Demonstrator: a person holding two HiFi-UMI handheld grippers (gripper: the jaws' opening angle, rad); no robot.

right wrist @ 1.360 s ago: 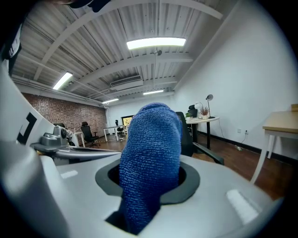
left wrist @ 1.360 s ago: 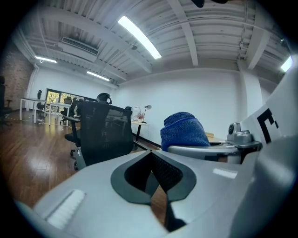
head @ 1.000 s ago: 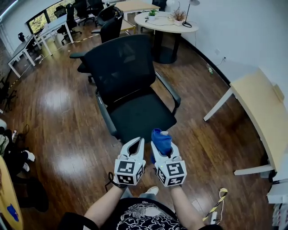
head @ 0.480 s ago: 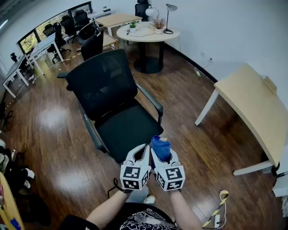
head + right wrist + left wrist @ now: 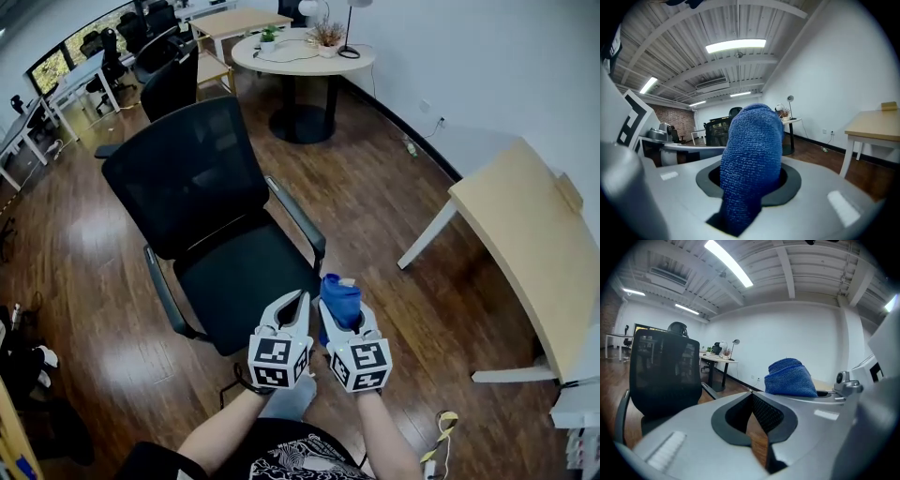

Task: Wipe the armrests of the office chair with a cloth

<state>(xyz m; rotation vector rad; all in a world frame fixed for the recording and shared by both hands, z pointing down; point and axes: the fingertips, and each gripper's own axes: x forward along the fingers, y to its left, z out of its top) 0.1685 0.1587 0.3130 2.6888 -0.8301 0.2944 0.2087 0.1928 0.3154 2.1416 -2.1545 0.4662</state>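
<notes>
While the black office chair [image 5: 211, 225] stood on the wood floor [image 5: 375, 202], its armrests [image 5: 295, 217] untouched, the left tongs [image 5: 298, 298] hovered over the seat's front edge, closed on nothing, and beside them the right tongs [image 5: 339, 317] gripped the bunched blue cloth [image 5: 339, 294], clear of both armrests.

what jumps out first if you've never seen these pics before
A black mesh-backed office chair fills the middle of the head view, standing on a glossy dark wood floor. Just below its seat, the right gripper is shut on a bright blue terry cloth, and the left gripper sits shut and empty beside it. A pale wooden desk stands at the right.
</notes>
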